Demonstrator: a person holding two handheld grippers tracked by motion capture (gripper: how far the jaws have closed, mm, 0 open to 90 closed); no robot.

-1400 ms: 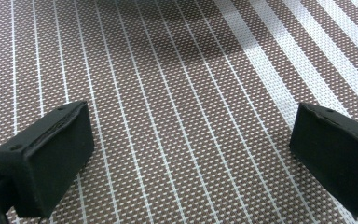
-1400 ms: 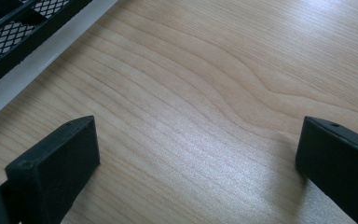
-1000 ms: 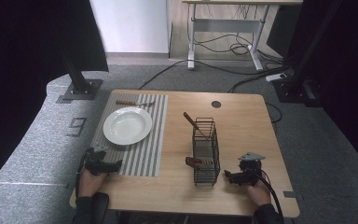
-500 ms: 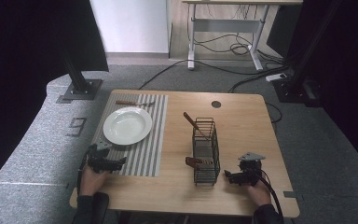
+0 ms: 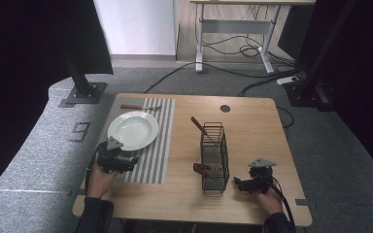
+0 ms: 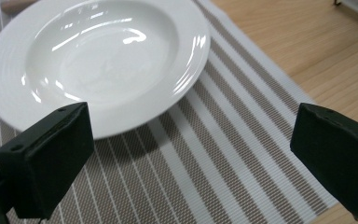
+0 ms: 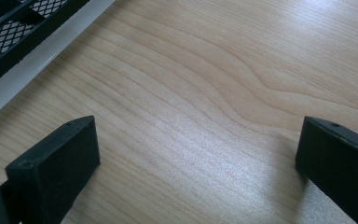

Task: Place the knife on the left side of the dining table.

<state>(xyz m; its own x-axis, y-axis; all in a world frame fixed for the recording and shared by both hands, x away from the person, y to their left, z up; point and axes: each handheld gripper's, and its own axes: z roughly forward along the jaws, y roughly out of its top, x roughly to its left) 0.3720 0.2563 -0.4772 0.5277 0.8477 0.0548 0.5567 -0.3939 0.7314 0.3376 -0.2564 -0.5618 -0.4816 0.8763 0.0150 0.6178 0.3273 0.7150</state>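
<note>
From the high view, a wooden table [image 5: 252, 121] carries a striped placemat [image 5: 155, 145] on its left half, with a white plate [image 5: 132, 130] resting on it. A wooden-handled utensil [image 5: 138, 107] lies across the mat's far edge, just beyond the plate. Near the table's middle stands a black wire basket [image 5: 213, 158]; one brown-handled utensil [image 5: 203, 128] leans out of its far end, another brown handle [image 5: 203, 169] pokes from its near left side. The left gripper [image 5: 126, 162] sits over the mat's near left corner, just beside the plate's near rim, held by the left hand [image 5: 99, 177]. The right gripper [image 5: 240, 184] rests low over bare wood just right of the basket, with the right hand [image 5: 267, 196] behind it.

In the left gripper view, the two black jaws stand wide apart, grasping nothing, with the plate [image 6: 98, 60] ahead on the placemat [image 6: 223, 154].

In the right gripper view, the jaws are likewise spread and empty over the table [image 7: 214, 93], the basket [image 7: 18, 28] at upper left
</note>
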